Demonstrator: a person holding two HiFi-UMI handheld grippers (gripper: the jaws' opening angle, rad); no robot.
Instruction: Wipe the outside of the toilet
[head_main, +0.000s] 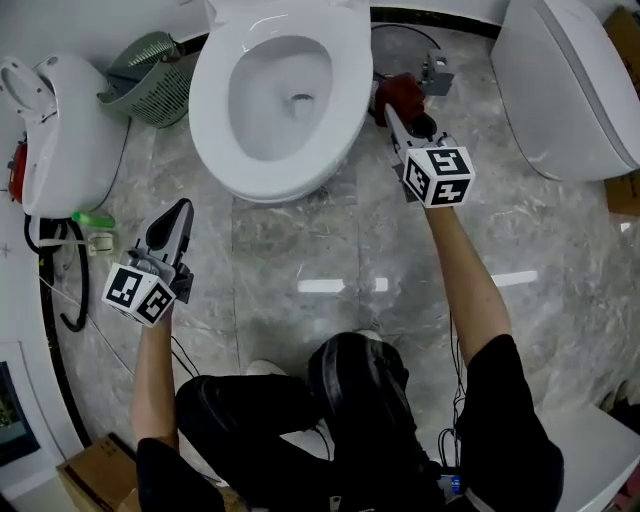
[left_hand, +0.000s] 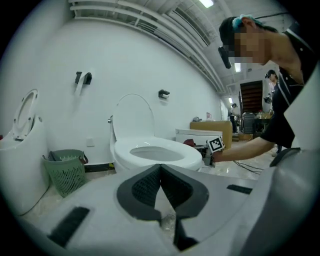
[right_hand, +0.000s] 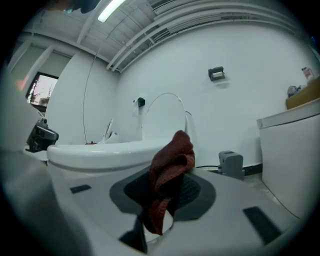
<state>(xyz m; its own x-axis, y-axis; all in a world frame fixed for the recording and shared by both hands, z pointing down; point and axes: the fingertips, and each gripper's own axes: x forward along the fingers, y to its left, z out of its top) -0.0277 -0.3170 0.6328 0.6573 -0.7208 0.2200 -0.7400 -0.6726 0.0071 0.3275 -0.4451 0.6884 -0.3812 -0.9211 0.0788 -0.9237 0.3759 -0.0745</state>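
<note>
Head view: my right tongs (head_main: 392, 103) are clamped on a dark red cloth (head_main: 402, 92), held just beside the right outer edge of the toilet (head_main: 270, 150). Can't tell whether the cloth actually touches the porcelain.

Right gripper view agrees. The cloth (right_hand: 167, 175) is bunched between the jaws and sticks up above them, with the toilet rim (right_hand: 100, 150) close on the left.

My left tongs (head_main: 180, 208) hang over the marble floor (head_main: 300, 240), front-left of the bowl and apart from it. Left gripper view: jaws together at the tips, nothing between them, pointing at the toilet (left_hand: 155, 152).

Seat is down, lid (left_hand: 132, 117) is up against the wall. A green basket (head_main: 150, 65) sits left of the toilet by the wall. A second toilet (head_main: 565, 85) is off to the right. A small grey box (head_main: 437, 72) is on the floor just past the cloth.
</note>
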